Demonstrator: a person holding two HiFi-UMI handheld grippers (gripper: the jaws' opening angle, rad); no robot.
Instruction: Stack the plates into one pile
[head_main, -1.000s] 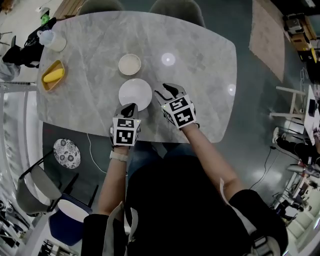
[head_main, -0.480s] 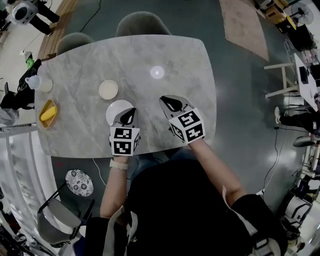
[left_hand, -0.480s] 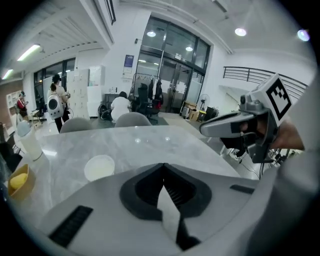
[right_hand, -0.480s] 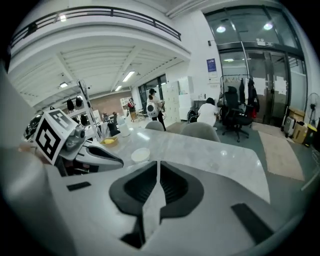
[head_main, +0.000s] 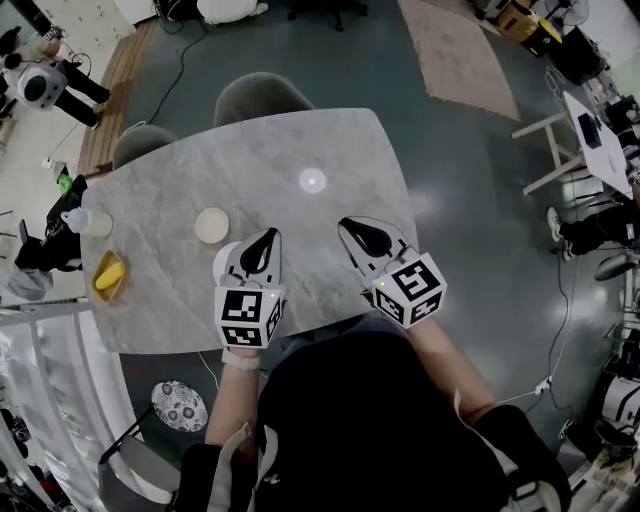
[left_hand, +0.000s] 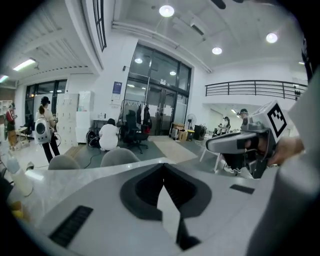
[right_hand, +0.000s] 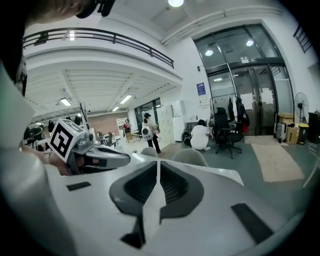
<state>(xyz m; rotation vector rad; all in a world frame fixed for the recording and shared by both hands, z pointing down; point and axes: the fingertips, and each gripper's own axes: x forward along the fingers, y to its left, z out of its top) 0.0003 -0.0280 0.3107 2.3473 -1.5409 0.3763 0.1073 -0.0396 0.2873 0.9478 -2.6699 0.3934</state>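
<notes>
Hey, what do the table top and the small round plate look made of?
The table top looks like polished grey marble or a marble-look slab: pale veining, sharp lamp reflection. The small round plate is cream and smooth, perhaps glazed ceramic or plastic; too small to tell.

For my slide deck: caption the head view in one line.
Left gripper and right gripper, both shut and empty above the table; small plate and large plate unstacked.

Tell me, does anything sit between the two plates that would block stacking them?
Nothing visible does. The small plate and the big plate lie right beside each other on the table, with nothing between them. The yellow dish sits well off to the side.
</notes>
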